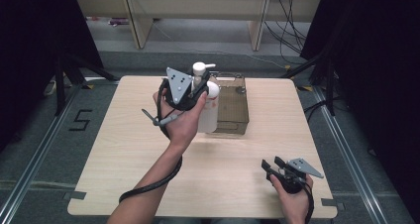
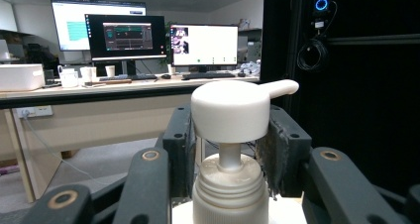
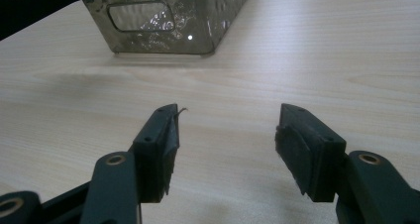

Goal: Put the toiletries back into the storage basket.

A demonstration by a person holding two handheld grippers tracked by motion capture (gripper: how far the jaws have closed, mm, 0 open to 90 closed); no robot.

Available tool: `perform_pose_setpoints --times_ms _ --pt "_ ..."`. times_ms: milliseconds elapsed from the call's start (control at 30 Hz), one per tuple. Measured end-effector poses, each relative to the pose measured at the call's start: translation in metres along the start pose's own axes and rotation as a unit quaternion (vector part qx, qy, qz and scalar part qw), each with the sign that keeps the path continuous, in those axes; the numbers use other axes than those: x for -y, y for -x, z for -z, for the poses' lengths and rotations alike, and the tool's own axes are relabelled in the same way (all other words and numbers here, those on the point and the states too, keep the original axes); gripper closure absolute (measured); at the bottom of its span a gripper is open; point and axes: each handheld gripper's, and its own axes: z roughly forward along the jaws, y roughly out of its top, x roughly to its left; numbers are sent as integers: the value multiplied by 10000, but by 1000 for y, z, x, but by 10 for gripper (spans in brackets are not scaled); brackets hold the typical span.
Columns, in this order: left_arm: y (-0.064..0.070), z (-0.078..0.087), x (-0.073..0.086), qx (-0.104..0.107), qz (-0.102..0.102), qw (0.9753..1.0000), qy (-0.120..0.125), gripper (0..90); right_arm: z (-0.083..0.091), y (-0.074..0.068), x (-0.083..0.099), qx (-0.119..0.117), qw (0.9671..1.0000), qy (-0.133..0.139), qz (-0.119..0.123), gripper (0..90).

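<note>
In the high view, the left gripper (image 1: 197, 92) holds a white pump bottle (image 1: 207, 110) lifted off the wooden table (image 1: 148, 159), just left of a smoky, see-through bin (image 1: 232, 110) that stands on the far middle of the table. The bottle's pump head (image 1: 200, 68) rises above the gripper, its spout pointing toward the bin's side. The right gripper (image 1: 272, 167) rests low over the table's near right part, well apart from the bin, with its jaws spread and nothing between them.

In the left gripper view, the two black jaws are clamped on the neck of the pump bottle (image 2: 230, 189), one pad pressing on each side just under the pump head (image 2: 232, 110).

In the right gripper view, the right gripper (image 3: 225, 135) has its jaws wide apart over bare wood. The bin (image 3: 163, 21) stands farther off on the table (image 3: 322, 50), beyond the left jaw, its handle cut-out facing the camera.
</note>
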Motion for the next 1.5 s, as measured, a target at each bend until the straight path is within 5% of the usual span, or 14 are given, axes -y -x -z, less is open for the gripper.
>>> perform_pose_setpoints --times_ms 967,1367,1500 --pt "22 -45 -5 172 124 9998 64 595 0 1 0 -55 10000 4 -34 421" --pt "25 -59 -3 252 -39 9996 154 594 0 2 0 -63 10000 -1 -33 418" --pt "28 -61 -1 228 89 9997 63 594 0 2 0 -71 10000 -6 -42 418"
